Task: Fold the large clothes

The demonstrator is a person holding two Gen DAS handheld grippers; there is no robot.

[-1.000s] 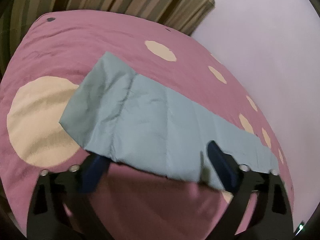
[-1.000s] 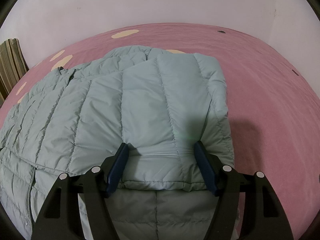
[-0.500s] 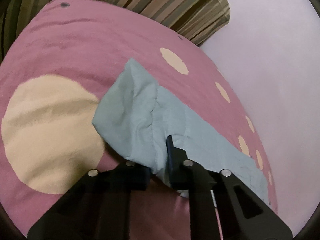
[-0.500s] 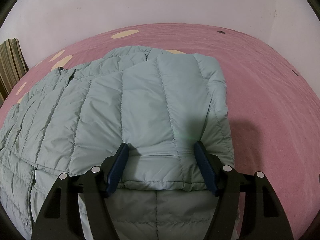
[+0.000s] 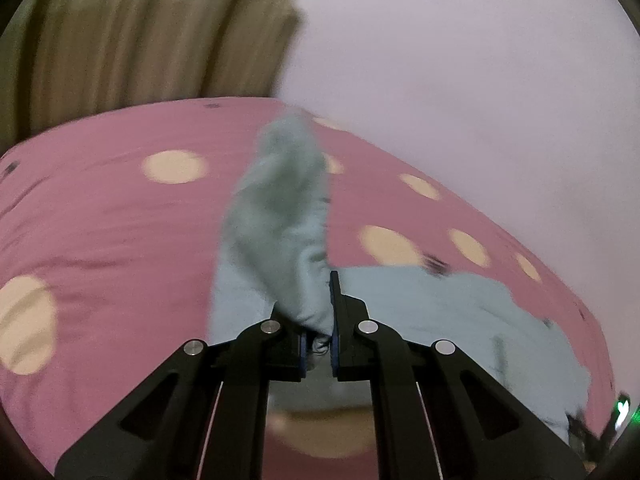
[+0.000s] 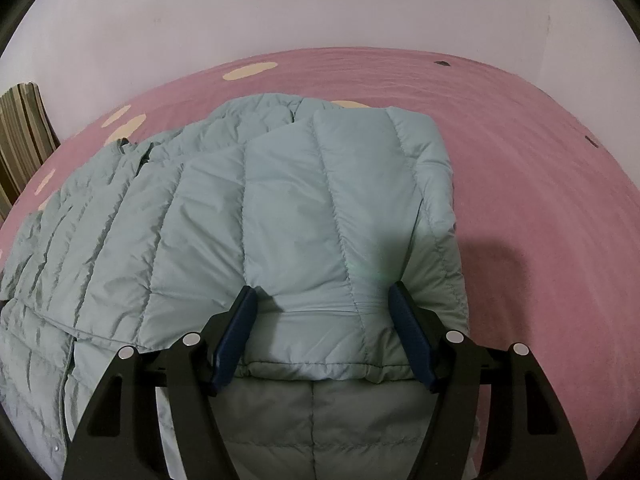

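Observation:
A pale blue-green quilted jacket (image 6: 280, 200) lies on a pink bedspread (image 6: 540, 184) with cream dots. In the left wrist view its sleeve (image 5: 280, 208) stands lifted and stretched away from me, blurred by motion. My left gripper (image 5: 310, 308) is shut on the sleeve's near end, its jaws closing the last bit on the fabric. The jacket's body (image 5: 460, 320) spreads to the right below it. My right gripper (image 6: 322, 292) stands open over the folded-over upper layer of the jacket, a finger on each side of a quilted panel, not pinching it.
A brown striped fabric (image 5: 140, 48) rises behind the bed's far edge and shows again as a striped fabric (image 6: 20, 128) at the left. A plain pale wall (image 5: 480, 80) runs along the bed. Bare bedspread (image 5: 100, 220) lies left of the sleeve.
My left gripper went from open beside the sleeve's edge to shut on it, then lifted and swung, pulling the sleeve up off the bed. The right gripper and the jacket under it stayed still.

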